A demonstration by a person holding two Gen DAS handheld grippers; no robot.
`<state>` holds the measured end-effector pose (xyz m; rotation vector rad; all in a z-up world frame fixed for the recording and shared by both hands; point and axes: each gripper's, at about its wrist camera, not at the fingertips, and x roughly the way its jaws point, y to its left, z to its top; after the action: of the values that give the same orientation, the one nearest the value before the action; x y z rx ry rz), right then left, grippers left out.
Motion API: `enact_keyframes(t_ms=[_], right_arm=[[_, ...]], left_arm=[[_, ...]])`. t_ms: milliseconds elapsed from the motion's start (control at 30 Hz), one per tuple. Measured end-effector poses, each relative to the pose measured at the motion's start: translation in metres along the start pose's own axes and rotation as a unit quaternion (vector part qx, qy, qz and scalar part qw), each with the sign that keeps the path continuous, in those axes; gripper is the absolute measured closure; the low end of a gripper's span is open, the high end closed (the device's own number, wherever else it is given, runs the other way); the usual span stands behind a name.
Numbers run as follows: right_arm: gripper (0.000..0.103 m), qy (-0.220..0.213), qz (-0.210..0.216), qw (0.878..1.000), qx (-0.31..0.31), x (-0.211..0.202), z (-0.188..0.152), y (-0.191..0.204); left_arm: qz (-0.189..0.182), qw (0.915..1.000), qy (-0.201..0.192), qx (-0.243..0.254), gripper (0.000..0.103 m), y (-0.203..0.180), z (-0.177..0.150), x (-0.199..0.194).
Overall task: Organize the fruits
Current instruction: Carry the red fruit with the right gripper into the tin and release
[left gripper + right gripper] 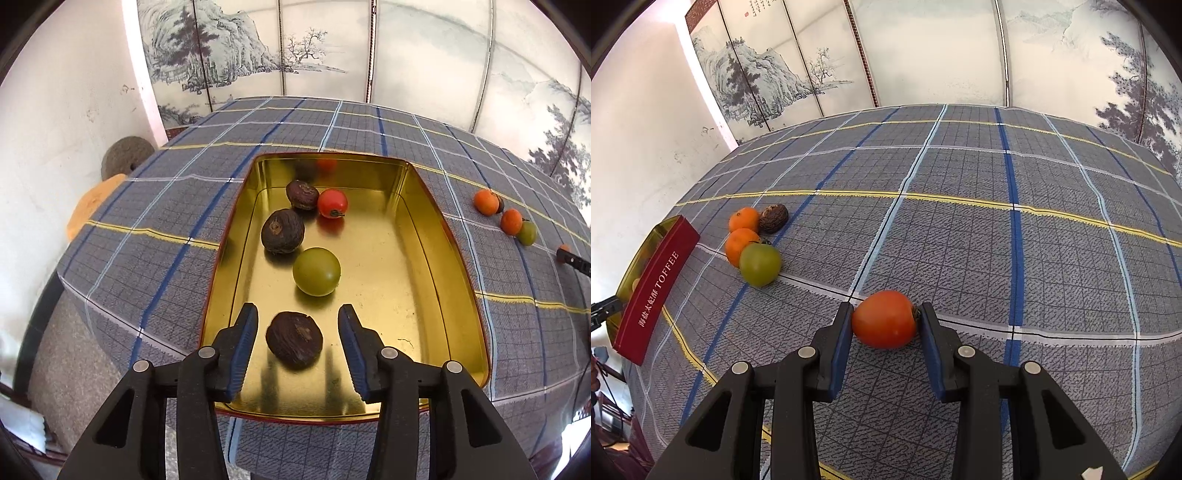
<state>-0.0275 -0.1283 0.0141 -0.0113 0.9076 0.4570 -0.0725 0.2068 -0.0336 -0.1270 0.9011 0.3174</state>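
- The gold tin (424, 206), red on the outside with "TOFFEE" on its wall, sits on the plaid tablecloth (184, 192); everything below is placed from that tin.
- Inside the tin, near its front edge, a dark brown fruit (294, 339) lies on the gold floor between the fingers of the left gripper (298, 325). The jaws stand apart, with a clear gap on each side of the fruit, so nothing is gripped.
- Further into the tin lies a green fruit (316, 271), then a second brown fruit (282, 231), a third brown fruit (302, 195) and a red tomato (332, 203) touching it, near the far wall.
- Outside the tin, to its right on the cloth, two orange fruits (744, 220) (740, 245), a green tomato (760, 264) and a brown fruit (773, 218) sit bunched together.
- Well to the right of the tin, the right gripper (884, 319) is clamped narrowly on a red-orange tomato (884, 319), both blue pads (842, 343) pressing its sides, low over the cloth.
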Motion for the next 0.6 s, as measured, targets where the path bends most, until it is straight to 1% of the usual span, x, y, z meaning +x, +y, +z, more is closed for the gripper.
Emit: enact_keyframes(t_ms=[100,367,500,600], right_arm=[[0.069,-0.008,-0.003,1.0,0.0,-0.005,-0.003,0.003],[0.069,-0.008,0.005,1.0,-0.004,-0.012,-0.014,0.018],[0.069,-0.011,0.023,1.0,-0.001,-0.02,-0.018,0.029],[0.069,-0.016,0.056,0.998,-0.006,-0.027,-0.017,0.049]], left_arm=[[0.007,1.0,-0.004,0.005,0.055,-0.001,0.0,-0.003],[0.023,0.9994,-0.017,0.02,0.05,-0.004,-0.001,-0.008],[0.036,0.9986,-0.025,0.03,0.048,-0.006,-0.003,-0.011],[0.047,0.9978,-0.03,0.035,0.045,-0.007,-0.003,-0.012]])
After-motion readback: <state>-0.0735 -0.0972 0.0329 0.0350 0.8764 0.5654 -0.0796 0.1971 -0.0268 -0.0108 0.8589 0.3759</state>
